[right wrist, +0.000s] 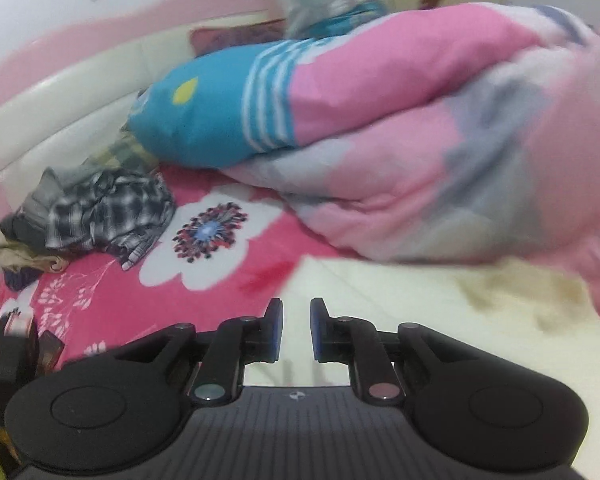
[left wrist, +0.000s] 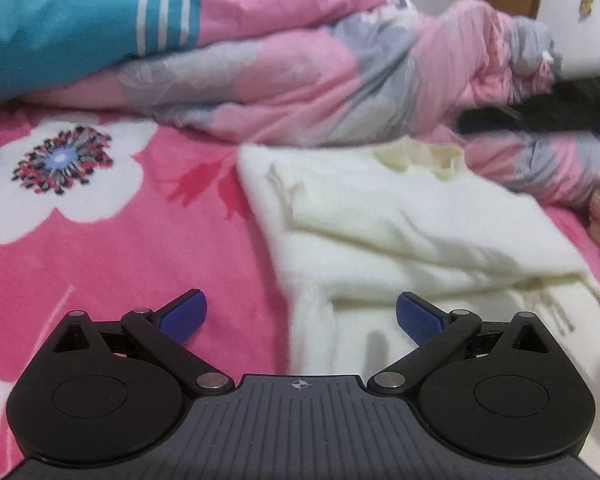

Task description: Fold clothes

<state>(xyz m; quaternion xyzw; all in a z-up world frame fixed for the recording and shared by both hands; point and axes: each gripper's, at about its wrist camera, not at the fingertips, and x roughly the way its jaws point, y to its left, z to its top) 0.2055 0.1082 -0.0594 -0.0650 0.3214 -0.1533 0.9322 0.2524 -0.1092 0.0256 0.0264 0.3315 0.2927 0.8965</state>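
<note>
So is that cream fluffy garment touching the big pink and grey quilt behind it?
Touching. In the left wrist view the cream garment's far edge runs right up against the pink and grey quilt, whose folds spill onto it, with no bedsheet showing between them.

Soft even indoor light, no glare. Fisheye bending, dark corners. Right wrist view motion-blurred at right; left view mildly soft.

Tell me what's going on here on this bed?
A person with a gripper in each hand is folding clothes on a pink flowered bedsheet. A cream fleecy garment lies spread in front of both grippers. The left gripper is wide open over its near edge, holding nothing. The right gripper has a narrow gap with nothing between the pads. A plaid shirt pile waits by the headboard, beside a bunched quilt.
</note>
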